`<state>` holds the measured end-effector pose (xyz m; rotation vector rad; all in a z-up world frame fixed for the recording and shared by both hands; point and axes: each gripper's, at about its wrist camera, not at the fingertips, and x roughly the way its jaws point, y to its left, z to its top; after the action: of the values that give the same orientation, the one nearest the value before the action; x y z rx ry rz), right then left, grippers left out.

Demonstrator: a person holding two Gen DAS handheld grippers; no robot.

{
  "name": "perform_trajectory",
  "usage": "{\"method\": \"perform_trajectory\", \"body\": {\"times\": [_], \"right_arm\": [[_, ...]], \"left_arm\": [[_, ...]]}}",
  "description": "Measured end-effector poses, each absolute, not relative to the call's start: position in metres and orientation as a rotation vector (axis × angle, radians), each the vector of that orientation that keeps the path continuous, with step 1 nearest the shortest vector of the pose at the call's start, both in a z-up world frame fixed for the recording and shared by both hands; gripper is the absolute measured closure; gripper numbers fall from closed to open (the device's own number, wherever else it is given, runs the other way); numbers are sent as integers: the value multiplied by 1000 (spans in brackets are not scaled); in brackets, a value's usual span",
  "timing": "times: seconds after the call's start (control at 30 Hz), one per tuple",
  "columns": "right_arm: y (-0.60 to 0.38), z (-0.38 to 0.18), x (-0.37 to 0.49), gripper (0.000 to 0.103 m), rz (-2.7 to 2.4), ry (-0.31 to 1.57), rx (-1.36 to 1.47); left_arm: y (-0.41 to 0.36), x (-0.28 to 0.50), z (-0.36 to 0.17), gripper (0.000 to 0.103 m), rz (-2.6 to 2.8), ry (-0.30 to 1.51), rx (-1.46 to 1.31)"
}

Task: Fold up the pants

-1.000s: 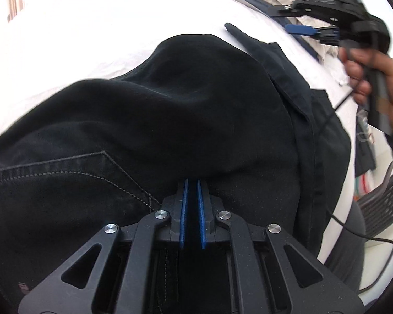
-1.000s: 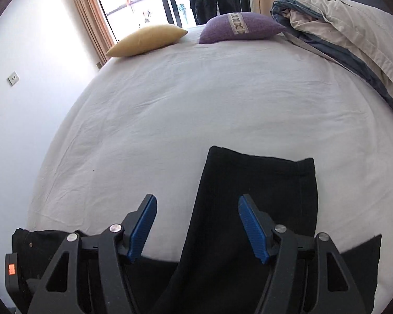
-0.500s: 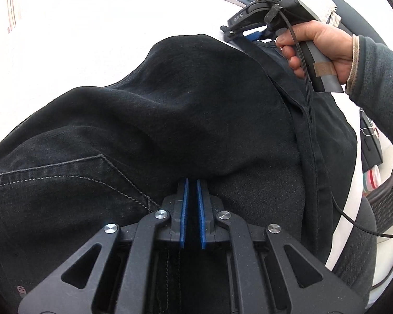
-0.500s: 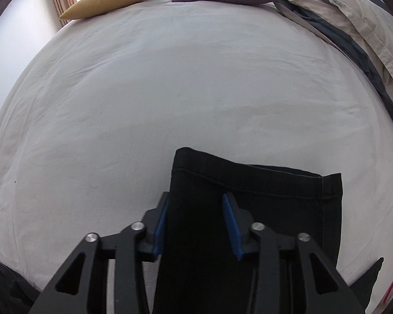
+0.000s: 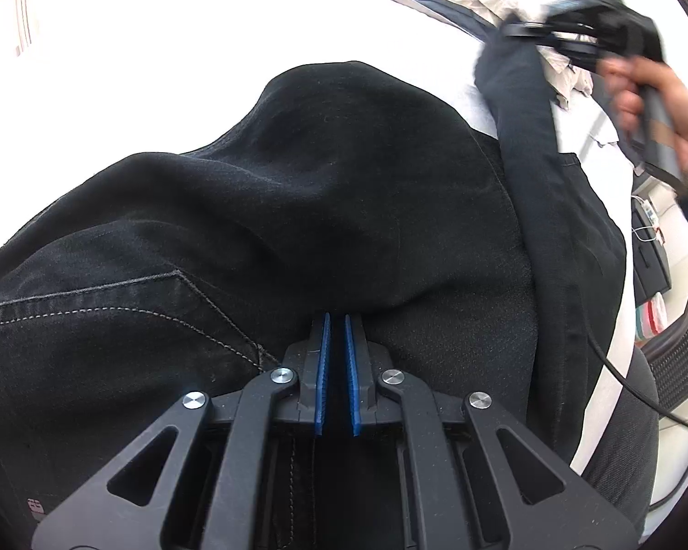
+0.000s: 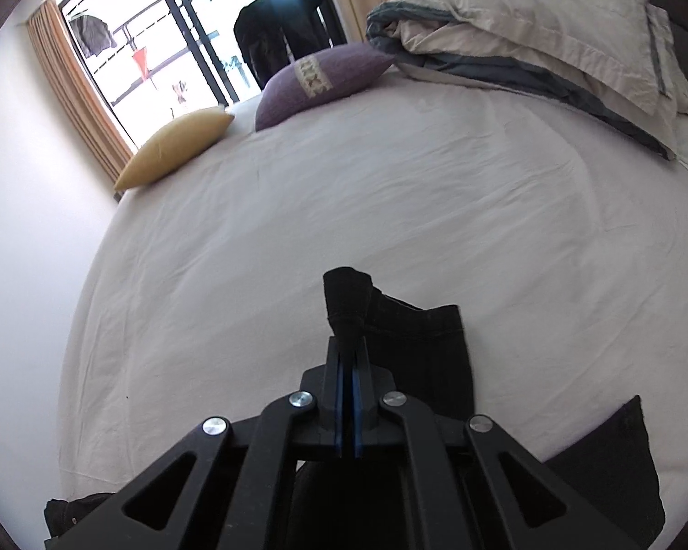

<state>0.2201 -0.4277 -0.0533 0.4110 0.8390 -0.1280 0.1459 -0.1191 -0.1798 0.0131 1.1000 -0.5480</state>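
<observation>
Bed (image 6: 390, 211): white sheet, fills both views; carries everything.
Duvet (image 6: 550, 32): bunched at 1 o'clock in right wrist view, well apart from the work.
Pants (image 5: 321, 174): black denim, spread over near part of bed; seat and pocket stitching at 8 o'clock in left wrist view, one leg running up to 1 o'clock, hem end lifted off the sheet.
Cushions: purple cushion (image 6: 321, 78) and yellow cushion (image 6: 174, 146) at 11 o'clock, far edge, by the window.
Left tool (image 5: 335, 334): jaws nearly together, pinching pants fabric near the seat; pins that end.
Right tool (image 6: 346, 357): jaws have just been closing, now clamped on the leg hem, which sticks up past the tips; same tool blurred at 1 o'clock in left wrist view, held by a hand (image 5: 656, 105).
Step (judged): carrying hem toward waist for lengthwise fold.
Risk: hem grip looks thin, only a bunched corner, so it could slip out on a fast swing.
Risk: second leg end (image 6: 619, 458) lies loose at 4 o'clock, may stay behind and leave fold uneven.
Risk: cable near 4 o'clock in left view could snag cloth.
</observation>
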Motion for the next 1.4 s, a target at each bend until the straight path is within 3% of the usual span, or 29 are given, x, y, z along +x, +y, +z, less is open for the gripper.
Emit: {"method": "perform_trajectory", "body": {"times": [0.23, 0.53, 0.9, 1.4], "right_arm": [[-505, -31, 101, 100, -275, 667, 578], [-551, -89, 2, 100, -410, 612, 807], [-573, -170, -42, 100, -503, 639, 1013], [-581, -183, -55, 100, -541, 613, 1065]], "left_arm": [[-120, 149, -179, 96, -534, 1115, 4], [-131, 148, -171, 96, -484, 1114, 59], [-141, 143, -163, 96, -457, 1097, 97], [-156, 139, -157, 96, -418, 1106, 88]]}}
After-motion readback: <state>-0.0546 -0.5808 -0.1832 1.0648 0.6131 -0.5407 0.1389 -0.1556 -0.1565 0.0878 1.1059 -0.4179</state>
